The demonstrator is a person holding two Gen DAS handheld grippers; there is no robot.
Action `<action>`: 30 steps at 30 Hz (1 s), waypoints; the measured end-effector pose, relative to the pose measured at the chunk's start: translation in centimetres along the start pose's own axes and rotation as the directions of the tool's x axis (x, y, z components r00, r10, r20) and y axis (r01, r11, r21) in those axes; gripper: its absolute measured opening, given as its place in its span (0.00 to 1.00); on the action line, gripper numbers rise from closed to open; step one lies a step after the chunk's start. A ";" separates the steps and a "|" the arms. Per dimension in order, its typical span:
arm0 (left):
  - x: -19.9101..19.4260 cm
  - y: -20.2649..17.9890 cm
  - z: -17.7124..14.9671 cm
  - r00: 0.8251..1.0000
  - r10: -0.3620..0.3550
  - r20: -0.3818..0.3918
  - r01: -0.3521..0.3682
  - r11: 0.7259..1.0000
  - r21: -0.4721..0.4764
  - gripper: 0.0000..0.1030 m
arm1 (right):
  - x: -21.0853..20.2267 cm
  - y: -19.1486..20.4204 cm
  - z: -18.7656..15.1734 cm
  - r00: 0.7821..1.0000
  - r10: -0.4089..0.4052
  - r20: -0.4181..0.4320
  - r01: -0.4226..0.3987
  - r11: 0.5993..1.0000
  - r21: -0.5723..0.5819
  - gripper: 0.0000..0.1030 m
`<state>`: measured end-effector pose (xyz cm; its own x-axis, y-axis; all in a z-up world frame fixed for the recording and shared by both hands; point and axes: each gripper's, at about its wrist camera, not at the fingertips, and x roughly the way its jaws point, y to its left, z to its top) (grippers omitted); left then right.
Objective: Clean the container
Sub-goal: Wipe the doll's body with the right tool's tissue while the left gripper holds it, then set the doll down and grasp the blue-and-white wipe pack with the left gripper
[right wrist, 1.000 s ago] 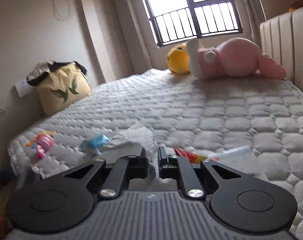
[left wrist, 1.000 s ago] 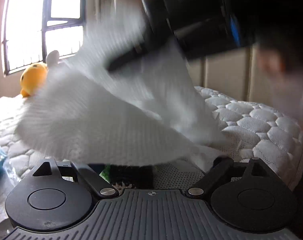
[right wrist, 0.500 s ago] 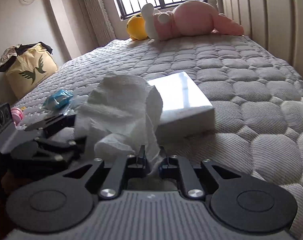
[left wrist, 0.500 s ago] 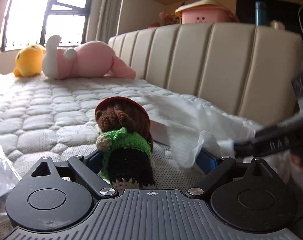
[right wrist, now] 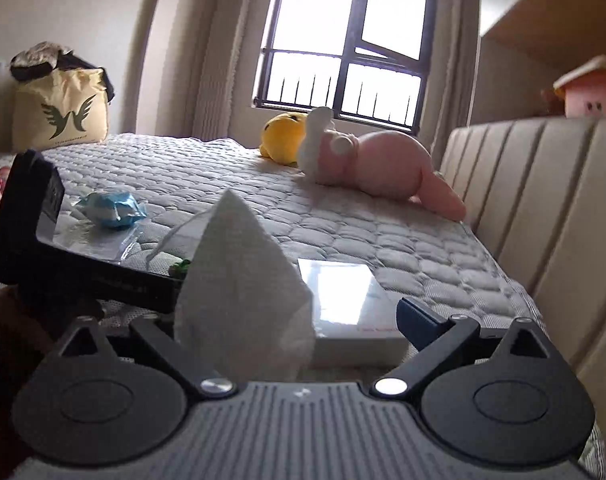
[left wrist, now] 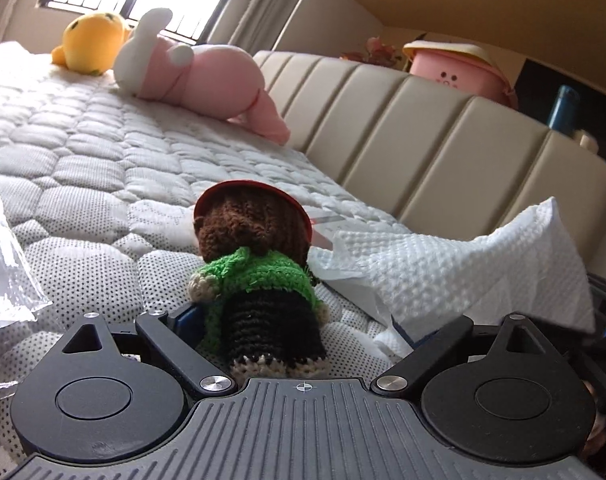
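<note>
White flat container (right wrist: 343,298) lies on the quilted bed (right wrist: 383,232), near the camera and a little right of centre in the right wrist view, its glossy top catching the window light. At the far left of that view a yellow bag (right wrist: 63,112) stands against the wall, and nearer on the mattress sits a blue packet (right wrist: 111,208) on clear plastic wrap (left wrist: 3,272). The left gripper (left wrist: 299,326) has its fingers spread wide; a crocheted doll (left wrist: 259,280) with brown hair, a green top and black legs stands upright between them, just beside the left finger and apart from the right one, so nothing is clamped. To the right of the doll a white paper towel (left wrist: 463,264) is heaped, covering the tip of that gripper's right finger. The right gripper (right wrist: 283,316) is also spread wide, with the towel rising in a peak between its fingers, hiding the left one and partly covering the container's near left corner; the right finger is bare and clear of it. Far back, a yellow plush (left wrist: 91,44) and a pink plush rabbit (left wrist: 207,76) lie under the window. A padded beige headboard (left wrist: 423,140) runs along the right, with a pink lidded pot (left wrist: 455,68) on the shelf above.
</note>
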<state>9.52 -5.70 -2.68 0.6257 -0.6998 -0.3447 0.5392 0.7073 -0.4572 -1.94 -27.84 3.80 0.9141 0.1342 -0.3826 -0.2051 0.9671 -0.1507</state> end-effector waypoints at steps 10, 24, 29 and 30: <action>-6.6 0.6 0.9 0.996 0.084 0.014 -0.083 0.996 -0.041 0.95 | 7.0 2.0 0.5 0.987 0.113 -0.117 -0.101 0.989 0.104 0.53; -15.4 13.5 7.1 0.979 0.093 0.180 0.039 0.788 -0.615 1.00 | 5.3 -2.5 -1.1 0.969 0.236 -0.067 -0.180 0.870 0.458 0.14; -10.1 18.8 8.8 0.969 0.246 -0.018 -0.169 0.610 -0.774 1.00 | 4.5 -2.5 -1.0 0.973 0.220 -0.064 -0.176 0.896 0.407 0.16; -9.1 19.6 9.0 0.964 0.262 -0.042 -0.194 0.587 -0.786 1.00 | 4.4 -2.5 -1.0 0.974 0.215 -0.065 -0.172 0.900 0.400 0.17</action>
<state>19.45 15.43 -1.11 0.7211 -0.4934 -0.4864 -0.2474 0.4724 -0.8460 2.24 -29.92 1.58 0.8240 0.3250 -0.4641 -0.2023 0.9339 0.2949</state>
